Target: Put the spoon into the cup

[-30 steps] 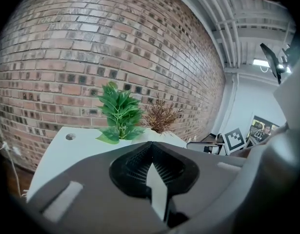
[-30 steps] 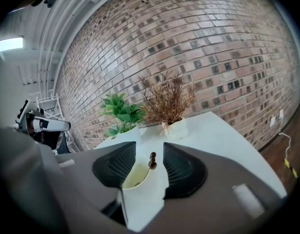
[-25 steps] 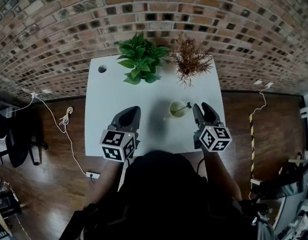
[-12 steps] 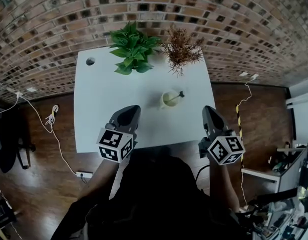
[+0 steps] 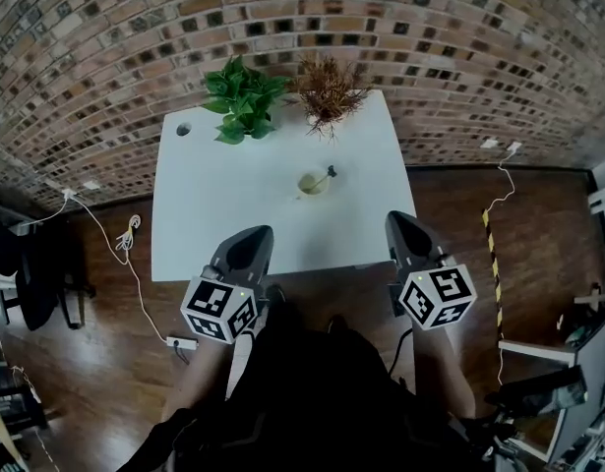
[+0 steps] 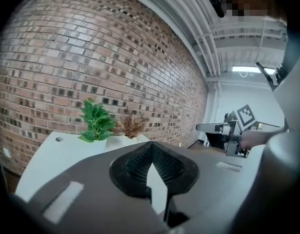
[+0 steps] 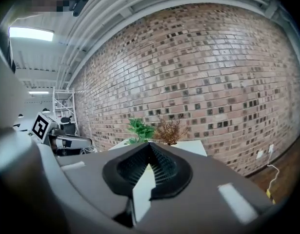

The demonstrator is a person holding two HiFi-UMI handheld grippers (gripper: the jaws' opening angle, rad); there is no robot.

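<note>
1. Status: the spoon stands in the cup, its handle leaning over the rim on the far side, towards the right. In my judgement the task is complete, and the remaining risks are of undoing it.
2. Left gripper: its fingers are closed tip to tip with nothing between them. Right gripper: also closed and empty.
3. Position: the cup lies ahead of both sets of fingertips and well apart from them, roughly between the lines they point along. Both grippers sit about the near edge of the table.
4. Risk: a forward sweep by the right fingers could catch the protruding handle. A push there could lever the spoon out or tip the cup, which looks small and light.
5. Risk: the spoon is held only by its lean. A knock to the table edge close by the fingertips could shake it round the rim, though it is unlikely to fall out.
6. Risk: if a re-grip were wanted, closed fingers would shove rather than grasp. They must open before they get there.
7. Risk: the green plant and dry plant stand beyond the cup, farthest from the fingers. An overreach would brush them, and the dry one looks brittle.
8. Risk: a cable lies on the floor out to the left of the left fingers. A foot caught in it could throw the grippers onto the table.
</note>
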